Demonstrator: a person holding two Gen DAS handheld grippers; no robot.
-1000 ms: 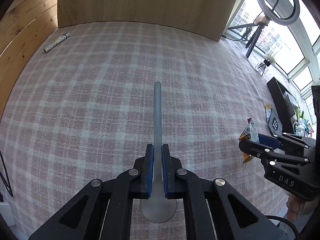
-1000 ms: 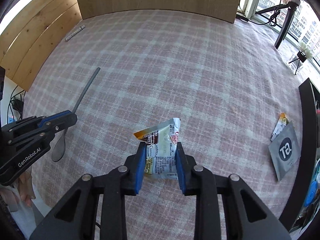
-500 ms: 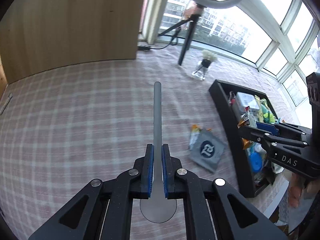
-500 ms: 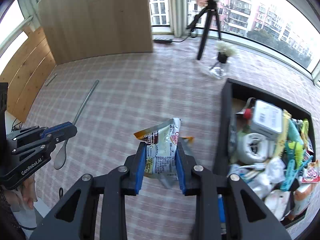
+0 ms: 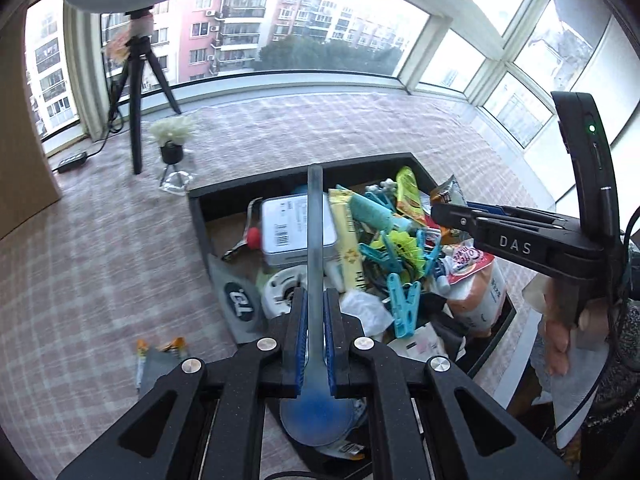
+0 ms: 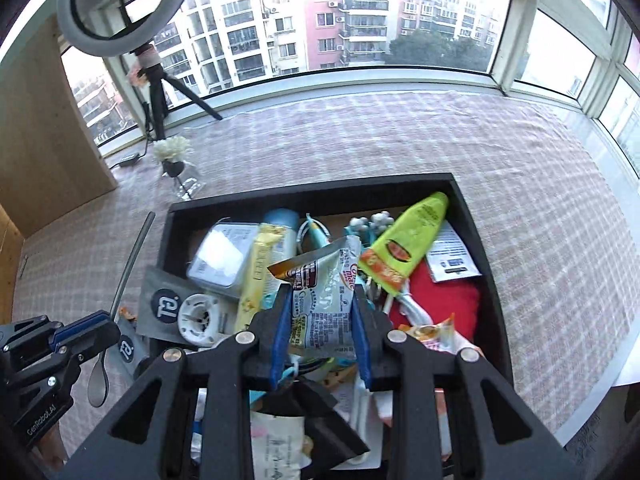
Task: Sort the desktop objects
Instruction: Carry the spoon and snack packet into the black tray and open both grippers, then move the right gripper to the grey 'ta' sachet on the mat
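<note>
The left claw (image 5: pixel 315 340) is pinching a long grey metal spoon (image 5: pixel 314 248) by its neck, handle pointing out over the black rectangular storage box (image 6: pixel 476 232). The right claw (image 6: pixel 320 336) is clamping a crinkled white creamer sachet (image 6: pixel 324 300) above the same box. Both items are hanging over the clutter, not yet released. Judging by the heap inside, including a silver tin (image 5: pixel 298 228), plastic clothes pegs (image 5: pixel 404 280) and a yellow-green tube (image 6: pixel 408 248), most sorting looks done. Grey round-logo packets (image 6: pixel 164 300) are lying against the box's outer wall on the pink plaid surface (image 6: pixel 360 140), apparently left to collect.
</note>
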